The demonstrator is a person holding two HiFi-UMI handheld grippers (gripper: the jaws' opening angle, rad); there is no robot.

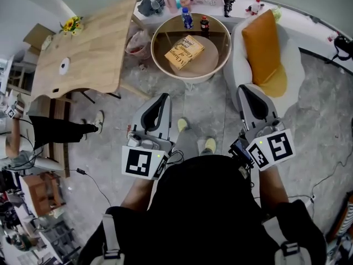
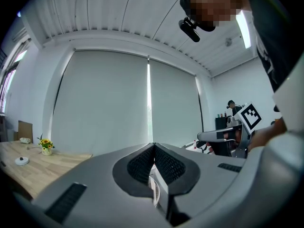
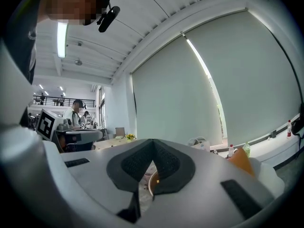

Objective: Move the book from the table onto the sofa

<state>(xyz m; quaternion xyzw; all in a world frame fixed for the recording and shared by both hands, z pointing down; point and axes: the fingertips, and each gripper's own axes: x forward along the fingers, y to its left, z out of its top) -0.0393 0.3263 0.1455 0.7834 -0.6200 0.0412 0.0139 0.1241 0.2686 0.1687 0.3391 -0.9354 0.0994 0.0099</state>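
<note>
Grey left gripper (image 1: 164, 97) and right gripper (image 1: 246, 89), both clenched empty, are facing the round glass table (image 1: 158, 54).
Its yellow paperback book (image 1: 184, 51) is lying inside the rim, awaiting the white sofa (image 1: 238, 65).

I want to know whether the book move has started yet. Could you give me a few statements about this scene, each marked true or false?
1. The book lies on the round table. True.
2. The left claw grips the book. False: it is shut on nothing, and the book is on the table, clear of it.
3. An orange cushion sits on the sofa. True.
4. The right claw is wide open. False: it is shut and empty.
5. The flowers stand on the round table. False: they stand on the wooden table.
</note>
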